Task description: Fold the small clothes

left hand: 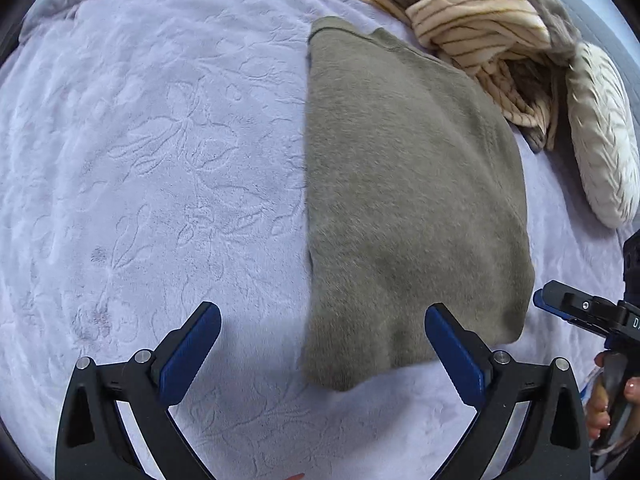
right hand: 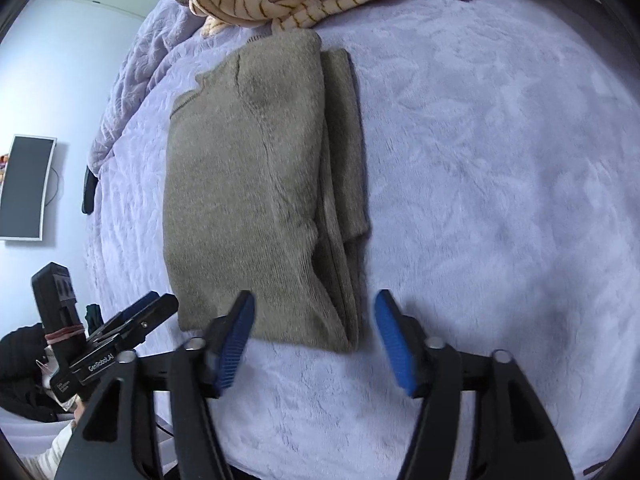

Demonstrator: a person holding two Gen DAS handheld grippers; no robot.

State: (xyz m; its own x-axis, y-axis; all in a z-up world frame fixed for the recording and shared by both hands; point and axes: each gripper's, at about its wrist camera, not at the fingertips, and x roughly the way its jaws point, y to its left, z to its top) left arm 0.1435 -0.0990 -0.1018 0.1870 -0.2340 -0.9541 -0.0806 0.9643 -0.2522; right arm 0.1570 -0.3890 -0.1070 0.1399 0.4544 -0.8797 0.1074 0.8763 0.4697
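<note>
- Left gripper (left hand: pixel 322 350): jaws spread wide, nothing between pads; lower centre of left wrist view, over lilac blanket (left hand: pixel 140 140).
- Folded olive sweater (left hand: pixel 408 200): centre-right of that view, near corner just by the right pad.
- Right gripper (right hand: pixel 314 338): spread, empty; sweater's near edge sits just above the tips, centre-left of right wrist view.
- Only right view shows wall monitor (right hand: pixel 26 188) at left edge; only left view shows white pillow (left hand: pixel 604 136), right edge.
- Striped garment (left hand: pixel 476 20): top of both views.
</note>
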